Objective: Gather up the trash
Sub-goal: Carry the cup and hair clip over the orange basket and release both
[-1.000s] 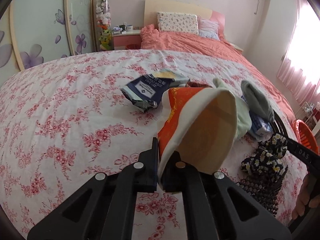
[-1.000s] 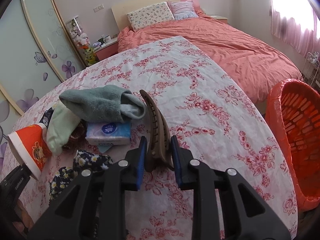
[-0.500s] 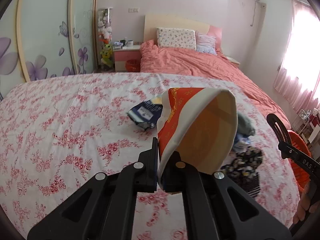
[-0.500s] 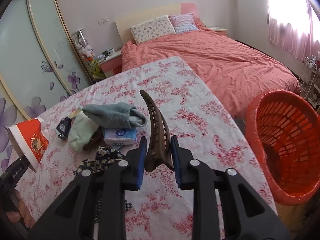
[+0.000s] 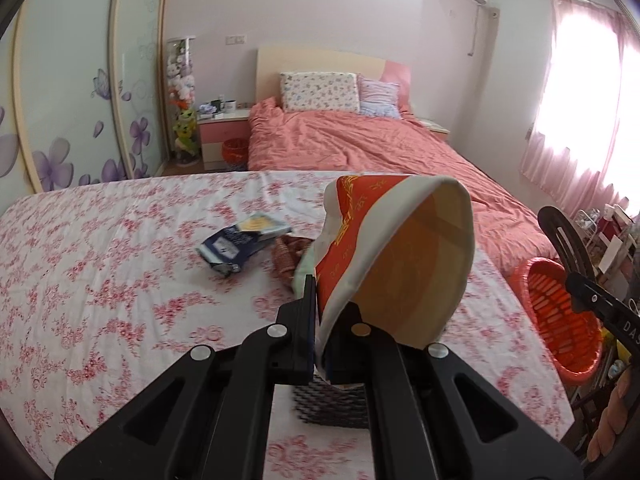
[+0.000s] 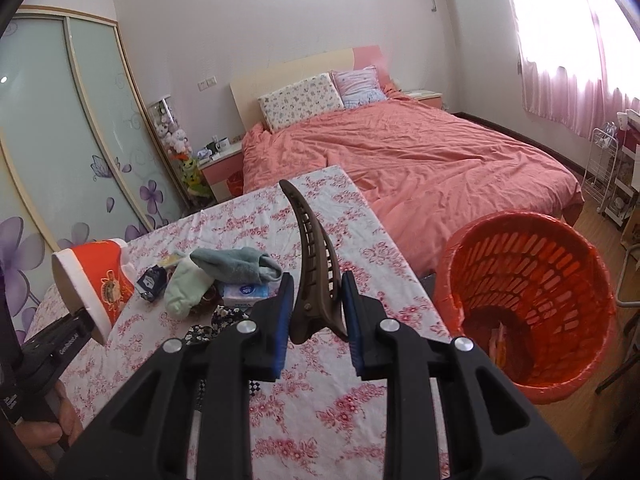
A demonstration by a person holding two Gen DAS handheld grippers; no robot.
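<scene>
Pinching the rim of a red-and-white paper cup (image 5: 396, 256) between its pressed-together fingers, the left claw (image 5: 324, 320) holds the cup tilted above a desk (image 5: 100, 280) covered in a pink floral cloth, the cup's open mouth turned toward the camera. Seen from the right wrist, the same cup (image 6: 94, 280) hangs at the far left of the frame, clear of the cloth. The right claw (image 6: 316, 312) grips a brown hair clip (image 6: 316, 276) by its hinged end, its blue-padded fingers closed on either side so that the curved teeth point up and away. On the desk beyond the claws lie a dark blue wrapper (image 5: 236, 240), a grey-green sock (image 6: 236, 266) resting over a pale green sock (image 6: 184, 288), a blue-and-white tissue pack (image 6: 246, 292) just beneath them, and a dark flowered piece of cloth (image 6: 208, 326) nearer the camera. An orange slatted basket (image 6: 528, 292) stands on the floor just off the desk's right edge, between the desk and a bed (image 6: 420, 160) with a coral cover; something pale lies at the basket's bottom, too small to identify. A person's fingers (image 6: 52, 428) show at the lower left, wrapped round the left claw's handle.
</scene>
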